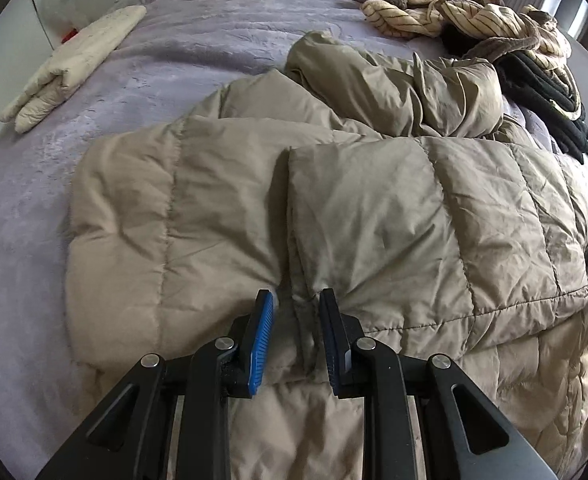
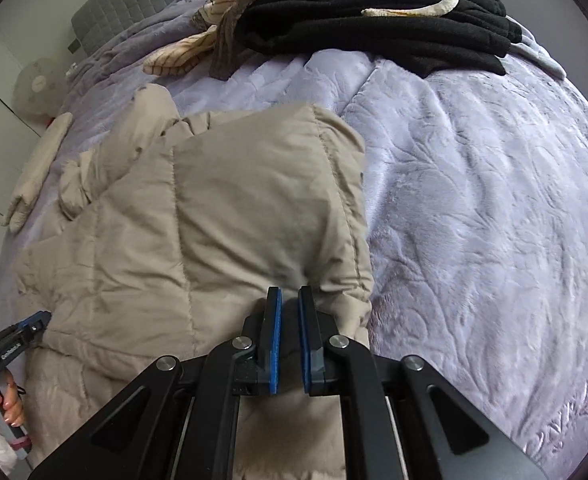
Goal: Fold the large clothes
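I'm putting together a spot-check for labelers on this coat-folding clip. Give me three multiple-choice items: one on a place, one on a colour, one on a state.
1. Where does the folded black fleece garment lie relative to the tan quilted puffer coat?
A. Beyond it, further up the bed
B. Under it
C. On the floor

2. What colour is the plush bedspread?
A. Green
B. Lavender
C. Red

3. What is the right gripper doing?
A. Hanging wide open
B. Pinching the coat
C. Holding a hanger

Key: 1 A, the black garment lies past the coat. 2 B, the bedspread looks pale purple. 3 B, the right gripper has coat fabric between nearly shut pads.
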A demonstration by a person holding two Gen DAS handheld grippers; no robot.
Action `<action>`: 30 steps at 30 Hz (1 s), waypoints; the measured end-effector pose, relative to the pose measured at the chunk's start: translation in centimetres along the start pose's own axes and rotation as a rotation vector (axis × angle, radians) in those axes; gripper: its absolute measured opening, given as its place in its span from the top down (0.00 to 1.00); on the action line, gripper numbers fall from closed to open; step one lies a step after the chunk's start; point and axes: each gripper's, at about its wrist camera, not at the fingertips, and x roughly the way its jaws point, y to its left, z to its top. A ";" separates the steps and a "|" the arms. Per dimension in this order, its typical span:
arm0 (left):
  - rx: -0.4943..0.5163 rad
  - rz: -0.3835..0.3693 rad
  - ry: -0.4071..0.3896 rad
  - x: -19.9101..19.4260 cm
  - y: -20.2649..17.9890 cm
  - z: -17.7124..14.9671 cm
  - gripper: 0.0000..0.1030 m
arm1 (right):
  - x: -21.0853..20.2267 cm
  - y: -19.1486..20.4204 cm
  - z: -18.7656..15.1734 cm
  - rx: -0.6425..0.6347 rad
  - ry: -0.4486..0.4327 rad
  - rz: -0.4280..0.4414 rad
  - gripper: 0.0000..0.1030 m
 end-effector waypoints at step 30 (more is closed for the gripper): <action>-0.011 0.077 -0.025 -4.0 -1.4 -2.1 0.00 | -3.7 -1.2 -3.7 0.047 0.038 0.043 0.32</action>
